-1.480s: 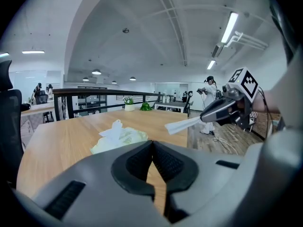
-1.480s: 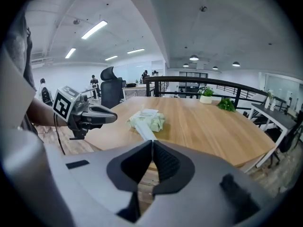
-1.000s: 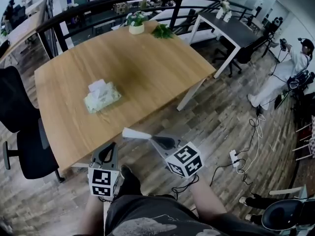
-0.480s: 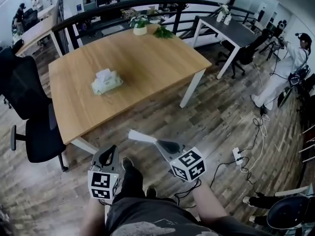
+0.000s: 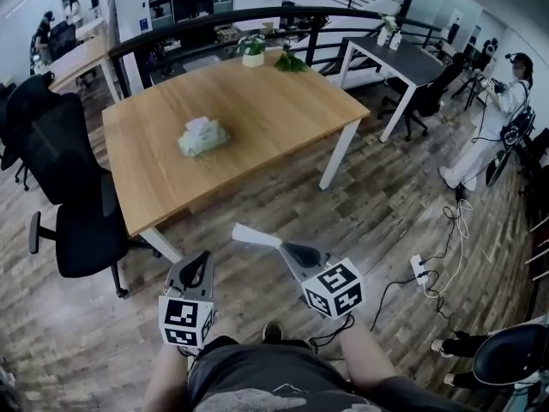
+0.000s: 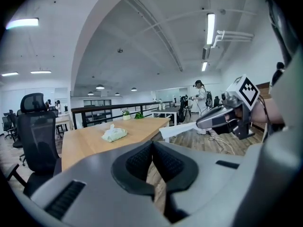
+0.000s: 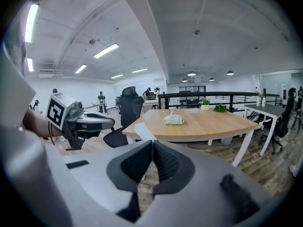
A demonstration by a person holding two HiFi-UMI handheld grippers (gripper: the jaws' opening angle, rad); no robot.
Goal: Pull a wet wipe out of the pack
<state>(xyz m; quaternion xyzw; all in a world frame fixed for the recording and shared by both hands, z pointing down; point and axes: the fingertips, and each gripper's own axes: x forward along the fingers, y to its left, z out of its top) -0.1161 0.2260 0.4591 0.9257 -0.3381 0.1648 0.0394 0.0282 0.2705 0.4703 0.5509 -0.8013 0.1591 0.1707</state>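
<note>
The wet-wipe pack (image 5: 203, 136) is lying on the wooden surface (image 5: 283, 101), at upper centre-left of the head view. A white tuft is standing up from the top of the pack. The pack is resting well inside the edges of the surface, apart from the potted plant (image 5: 253, 51), which is standing at the far edge near the dark railing (image 5: 214, 20).

Both claws are hanging over the plank floor (image 5: 386, 213) in the lower part of the head view, off the surface and well apart from the pack.

The right claw (image 5: 283, 247) is gripping one end of a white wet wipe (image 5: 256, 236). The wipe is projecting from the jaw tips as a flat strip toward the upper left of the frame, clear of the pack and the surface. In the right gripper view the jaws of the right claw (image 7: 152, 145) are standing together, and the wipe (image 7: 143, 132) is rising just above them, with the pack (image 7: 173, 119) beyond on the surface (image 7: 208, 122).

The left claw (image 5: 199, 263) is sitting at lower left, beside the right claw and not touching it. In the left gripper view its jaws (image 6: 152, 148) are pressing pad against pad, fully narrow. The wipe (image 6: 176, 131) is showing at centre right and the pack (image 6: 114, 135) at centre left.

A black office chair (image 5: 77, 221) is standing at the left side of the surface. A power strip (image 5: 420, 269) is lying on the floor at right.
</note>
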